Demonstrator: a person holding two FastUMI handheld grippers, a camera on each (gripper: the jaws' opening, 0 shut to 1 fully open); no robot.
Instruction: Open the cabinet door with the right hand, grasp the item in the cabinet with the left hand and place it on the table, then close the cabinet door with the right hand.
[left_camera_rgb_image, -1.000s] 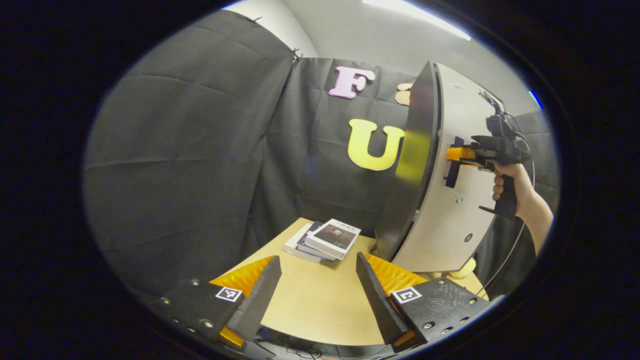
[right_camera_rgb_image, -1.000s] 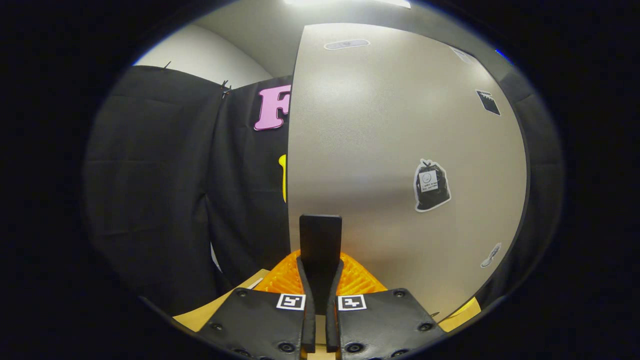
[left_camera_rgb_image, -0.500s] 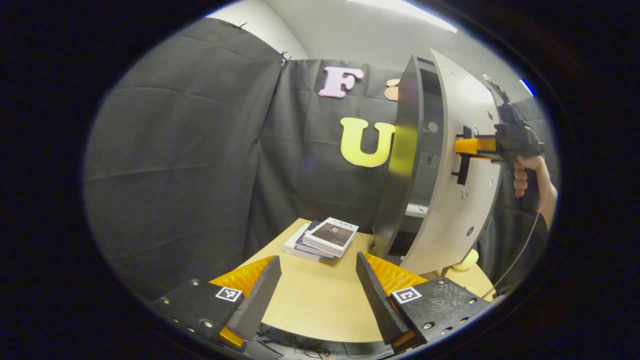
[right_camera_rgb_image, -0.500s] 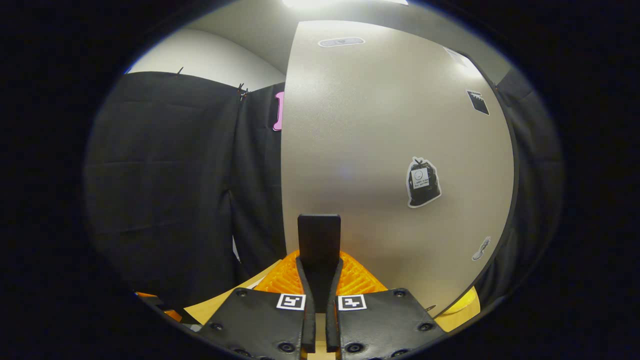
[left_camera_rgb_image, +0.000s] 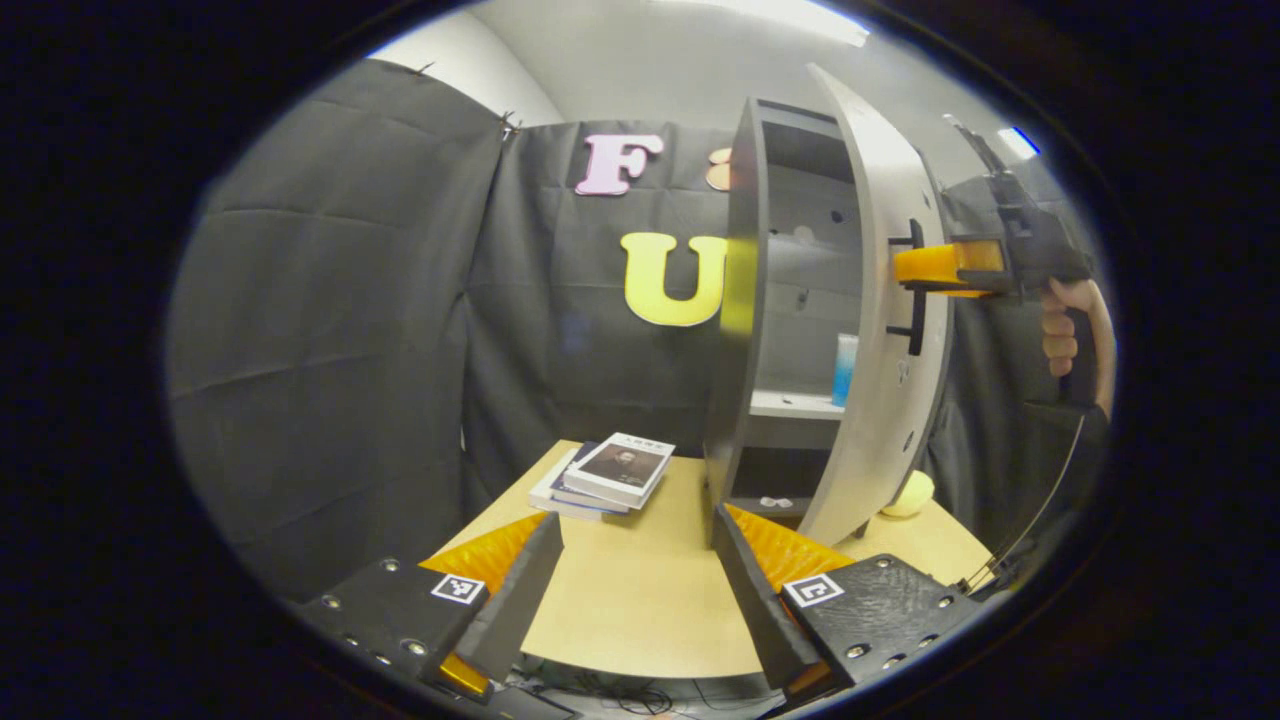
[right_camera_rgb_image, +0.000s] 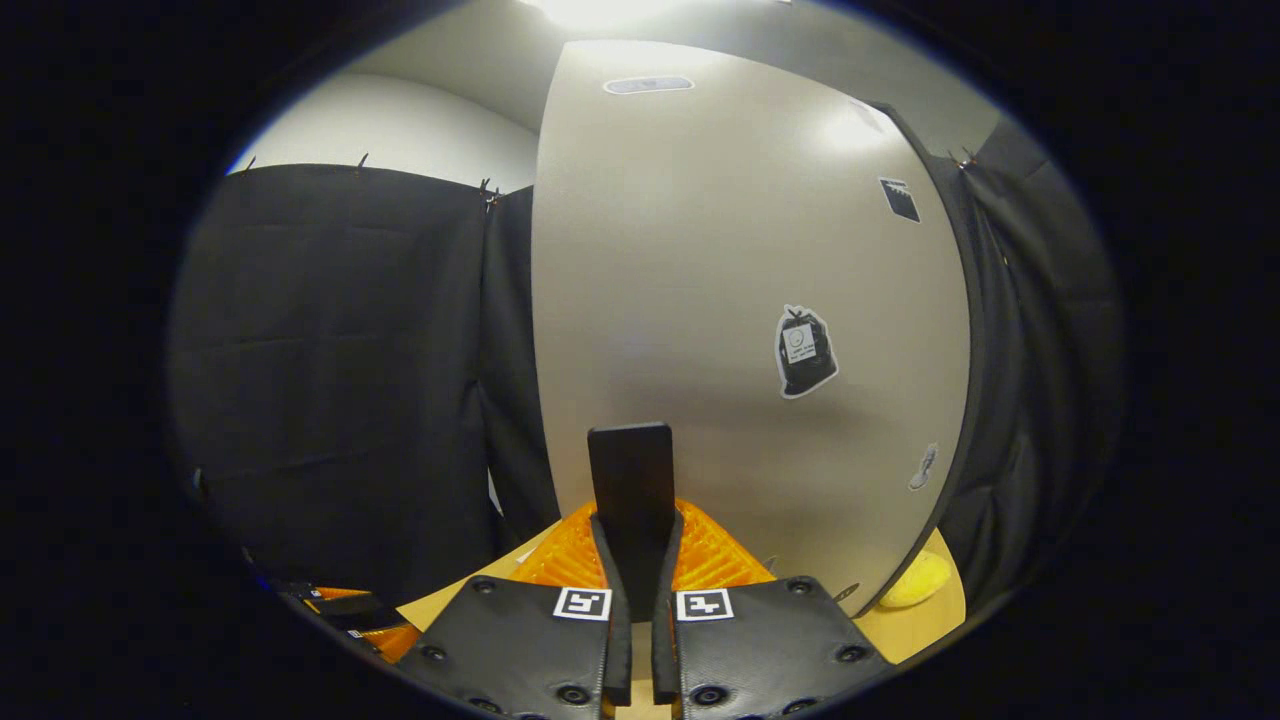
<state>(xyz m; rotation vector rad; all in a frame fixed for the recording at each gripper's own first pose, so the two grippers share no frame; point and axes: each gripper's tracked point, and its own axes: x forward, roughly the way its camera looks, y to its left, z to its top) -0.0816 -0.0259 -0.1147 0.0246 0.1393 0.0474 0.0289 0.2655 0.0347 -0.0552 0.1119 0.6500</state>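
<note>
1. Left gripper (left_camera_rgb_image: 638, 590): jaws wide apart and holding nothing, positioned low over the near edge of the bench (left_camera_rgb_image: 640, 610).
2. Bench surface, left gripper view: a stack of books (left_camera_rgb_image: 603, 475) lies toward the back left, just beside the cabinet (left_camera_rgb_image: 745, 300). A yellow rounded object (left_camera_rgb_image: 908, 494) rests on the bench to the right, beyond the lower edge of the door.
3. Cabinet door (left_camera_rgb_image: 880, 330): swung partly open, exposing the dark interior and a shelf (left_camera_rgb_image: 795, 405).
4. Item in the cabinet (left_camera_rgb_image: 845, 370): a light blue upright object standing on the shelf, partly hidden by the door edge. It touches neither gripper.
5. Right gripper (right_camera_rgb_image: 632, 560): jaws closed tight on the door handle (right_camera_rgb_image: 630, 480), one finger on each side of the dark vertical bar. In the left gripper view the same gripper (left_camera_rgb_image: 925, 268) is clamped on the handle, with a hand (left_camera_rgb_image: 1062, 325) holding its grip.
6. Right gripper view: the door face (right_camera_rgb_image: 740, 330) carries several small stickers.
</note>
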